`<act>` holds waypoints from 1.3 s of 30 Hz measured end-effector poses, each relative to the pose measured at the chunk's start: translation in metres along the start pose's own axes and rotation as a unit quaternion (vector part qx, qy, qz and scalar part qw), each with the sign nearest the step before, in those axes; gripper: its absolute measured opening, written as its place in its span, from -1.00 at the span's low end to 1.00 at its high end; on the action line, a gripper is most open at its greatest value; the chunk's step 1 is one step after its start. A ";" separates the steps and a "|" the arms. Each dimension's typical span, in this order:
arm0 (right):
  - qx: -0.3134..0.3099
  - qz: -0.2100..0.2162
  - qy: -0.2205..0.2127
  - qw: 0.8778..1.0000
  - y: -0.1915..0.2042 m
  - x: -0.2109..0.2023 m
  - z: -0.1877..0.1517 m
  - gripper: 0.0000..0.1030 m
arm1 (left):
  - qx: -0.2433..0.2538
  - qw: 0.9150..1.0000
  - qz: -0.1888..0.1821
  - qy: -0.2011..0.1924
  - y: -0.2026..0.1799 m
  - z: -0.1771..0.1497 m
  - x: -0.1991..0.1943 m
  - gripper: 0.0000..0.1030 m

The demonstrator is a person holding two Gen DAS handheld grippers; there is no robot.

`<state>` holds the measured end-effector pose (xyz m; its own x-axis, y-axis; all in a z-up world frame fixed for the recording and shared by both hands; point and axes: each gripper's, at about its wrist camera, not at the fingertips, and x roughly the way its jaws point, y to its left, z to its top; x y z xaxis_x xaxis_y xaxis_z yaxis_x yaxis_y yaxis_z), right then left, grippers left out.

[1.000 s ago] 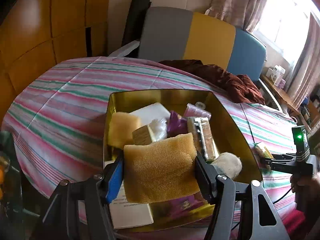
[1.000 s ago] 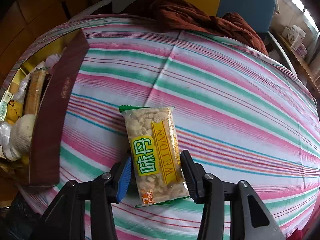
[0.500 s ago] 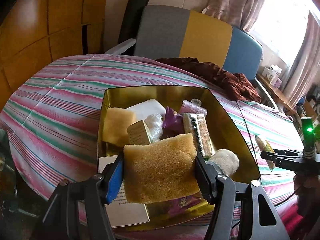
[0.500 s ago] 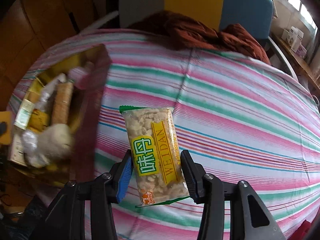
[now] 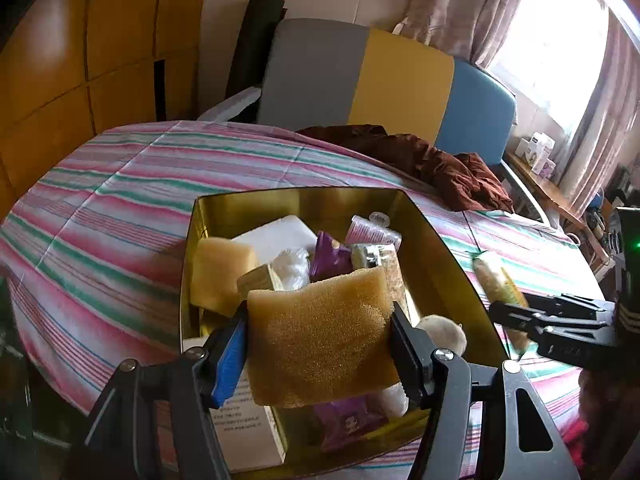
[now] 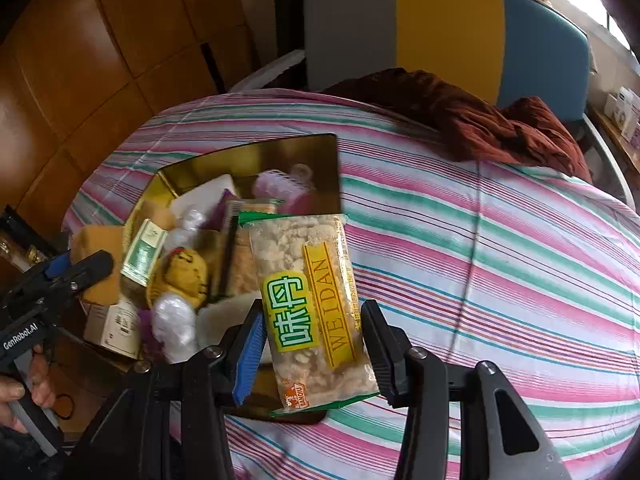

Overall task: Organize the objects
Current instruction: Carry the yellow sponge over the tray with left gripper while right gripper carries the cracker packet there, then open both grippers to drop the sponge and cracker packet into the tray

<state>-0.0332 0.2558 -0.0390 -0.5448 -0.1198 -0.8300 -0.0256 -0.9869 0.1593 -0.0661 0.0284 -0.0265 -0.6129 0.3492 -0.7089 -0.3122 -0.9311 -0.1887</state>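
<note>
Porous yellow sponge [image 5: 320, 336] sits pinched in the left tongs [image 5: 320, 344], lower centre; right tongs [image 6: 312, 344] clamp a crinkly clear snack packet [image 6: 312, 304] over the gold-lined box [image 6: 256, 156].

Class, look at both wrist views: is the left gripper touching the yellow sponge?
Touching. The left wrist view shows the left gripper with both pads pressed against the yellow sponge's sides, holding it above the gold box.

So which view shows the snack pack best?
The right wrist view: the snack pack fills the centre, label readable, between the right gripper's pads. The left wrist view shows only its blurred end beyond the gold box.
</note>
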 end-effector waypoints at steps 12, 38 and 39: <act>-0.007 0.015 -0.001 1.000 0.029 0.021 0.019 -0.08 | -0.002 1.000 0.009 -0.009 -0.002 0.027 0.020 0.27; 0.009 0.011 -0.007 1.000 0.032 0.038 0.017 0.02 | -0.009 0.999 0.046 -0.010 0.010 0.015 0.021 0.72; 0.010 0.010 -0.009 1.000 0.032 0.037 0.017 0.02 | -0.006 0.999 0.049 -0.016 0.008 0.014 0.016 0.72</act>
<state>-0.0678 0.2216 -0.0554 -0.5597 -0.1377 -0.8172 -0.0303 -0.9820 0.1863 -0.0890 0.0278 -0.0303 -0.6628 0.2595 -0.7024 -0.2412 -0.9620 -0.1279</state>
